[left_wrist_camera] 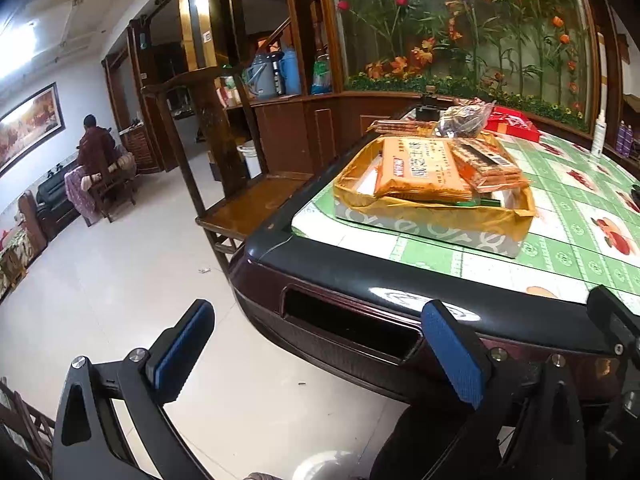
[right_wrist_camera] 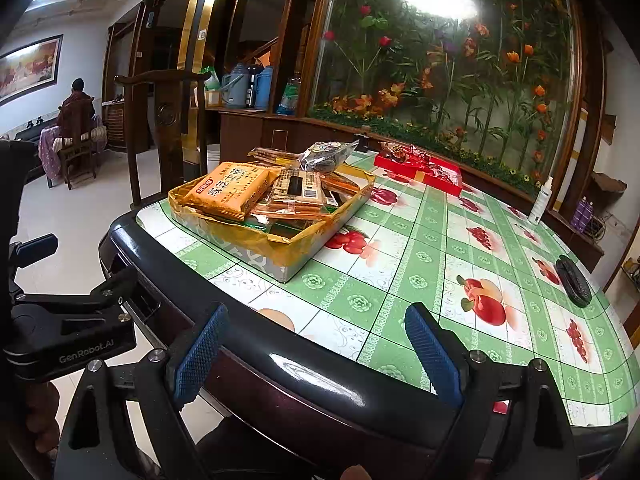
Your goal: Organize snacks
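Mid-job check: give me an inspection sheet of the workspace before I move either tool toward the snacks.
Surface: table with a green fruit-print cover, dark glossy rim.
Job's things: snack tray near the table's corner, piled with an orange packet and other wrapped snacks; a clear bag at its far end.
Clutter: red box, white spray bottle, dark oval object.
Grippers: left tool and right tool both open, empty, short of the tray.
Cables: nothing seen.
Surroundings: wooden chair, flower wall, seated person far off.
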A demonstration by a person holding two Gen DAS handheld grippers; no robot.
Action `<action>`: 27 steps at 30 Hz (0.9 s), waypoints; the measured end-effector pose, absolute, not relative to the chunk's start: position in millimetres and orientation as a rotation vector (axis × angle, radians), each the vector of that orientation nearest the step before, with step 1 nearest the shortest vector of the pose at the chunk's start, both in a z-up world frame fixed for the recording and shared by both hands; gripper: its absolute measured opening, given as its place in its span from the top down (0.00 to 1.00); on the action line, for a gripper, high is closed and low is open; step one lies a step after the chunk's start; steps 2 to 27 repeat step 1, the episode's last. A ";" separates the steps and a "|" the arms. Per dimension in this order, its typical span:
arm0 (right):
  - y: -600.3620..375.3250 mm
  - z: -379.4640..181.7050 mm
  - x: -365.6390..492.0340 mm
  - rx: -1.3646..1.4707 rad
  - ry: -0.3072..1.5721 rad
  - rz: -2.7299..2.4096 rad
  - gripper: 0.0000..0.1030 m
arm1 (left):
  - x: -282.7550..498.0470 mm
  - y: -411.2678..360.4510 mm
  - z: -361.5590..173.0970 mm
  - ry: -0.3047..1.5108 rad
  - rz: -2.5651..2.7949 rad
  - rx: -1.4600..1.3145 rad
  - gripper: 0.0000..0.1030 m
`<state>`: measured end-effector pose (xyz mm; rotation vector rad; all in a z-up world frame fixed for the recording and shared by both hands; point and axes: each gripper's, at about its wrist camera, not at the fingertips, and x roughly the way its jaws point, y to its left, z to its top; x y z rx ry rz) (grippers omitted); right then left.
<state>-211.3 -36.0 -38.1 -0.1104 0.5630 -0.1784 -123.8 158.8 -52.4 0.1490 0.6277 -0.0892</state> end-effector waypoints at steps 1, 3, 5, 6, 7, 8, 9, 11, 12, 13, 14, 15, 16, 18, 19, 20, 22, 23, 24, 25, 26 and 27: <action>-36.0 -38.3 -211.4 -0.110 0.564 -0.179 0.10 | -124.1 158.4 -51.5 0.622 -0.087 0.152 0.00; -36.0 -38.3 -211.4 -0.110 0.564 -0.179 0.10 | -124.1 158.4 -51.5 0.622 -0.087 0.152 0.00; -36.0 -38.3 -211.4 -0.110 0.564 -0.179 0.10 | -124.1 158.4 -51.5 0.622 -0.087 0.152 0.00; -36.0 -38.3 -211.4 -0.110 0.564 -0.179 0.10 | -124.1 158.4 -51.5 0.622 -0.087 0.152 0.00; -36.0 -38.3 -211.4 -0.110 0.564 -0.179 0.10 | -124.1 158.4 -51.5 0.622 -0.087 0.152 0.00; -36.0 -38.3 -211.4 -0.110 0.564 -0.179 0.10 | -124.1 158.4 -51.5 0.622 -0.087 0.152 0.00; -36.0 -38.3 -211.4 -0.110 0.564 -0.179 0.10 | -124.1 158.4 -51.5 0.622 -0.087 0.152 0.00; -36.0 -38.3 -211.4 -0.110 0.564 -0.179 0.10 | -124.1 158.4 -51.5 0.622 -0.087 0.152 0.00; -36.0 -38.3 -211.4 -0.110 0.564 -0.179 0.10 | -124.1 158.4 -51.5 0.622 -0.087 0.152 0.00; -36.0 -38.3 -211.4 -0.110 0.564 -0.179 0.10 | -124.1 158.4 -51.5 0.622 -0.087 0.152 0.00; -36.0 -38.3 -211.4 -0.110 0.564 -0.179 0.10 | -124.1 158.4 -51.5 0.622 -0.087 0.152 0.00; -36.0 -38.3 -211.4 -0.110 0.564 -0.179 0.10 | -124.1 158.4 -51.5 0.622 -0.087 0.152 0.00; -36.0 -38.3 -211.4 -0.110 0.564 -0.179 0.10 | -124.1 158.4 -51.5 0.622 -0.087 0.152 0.00; -36.0 -38.3 -211.4 -0.110 0.564 -0.179 0.10 | -124.1 158.4 -51.5 0.622 -0.087 0.152 0.00; -36.0 -38.3 -211.4 -0.110 0.564 -0.179 0.10 | -124.1 158.4 -51.5 0.622 -0.087 0.152 0.00; -36.0 -38.3 -211.4 -0.110 0.564 -0.179 0.10 | -124.1 158.4 -51.5 0.622 -0.087 0.152 0.00; -36.0 -38.3 -211.4 -0.110 0.564 -0.179 0.10 | -124.1 158.4 -51.5 0.622 -0.087 0.152 0.00; -36.0 -38.3 -211.4 -0.110 0.564 -0.179 0.10 | -124.1 158.4 -51.5 0.622 -0.087 0.152 0.00; -36.0 -38.3 -211.4 -0.110 0.564 -0.179 0.10 | -124.1 158.4 -51.5 0.622 -0.087 0.152 0.00; -36.0 -38.3 -211.4 -0.110 0.564 -0.179 0.10 | -124.1 158.4 -51.5 0.622 -0.087 0.152 0.00; -36.0 -38.3 -211.4 -0.110 0.564 -0.179 0.10 | -124.1 158.4 -51.5 0.622 -0.087 0.152 0.00; -36.0 -38.3 -211.4 -0.110 0.564 -0.179 0.10 | -124.1 158.4 -51.5 0.622 -0.087 0.152 0.00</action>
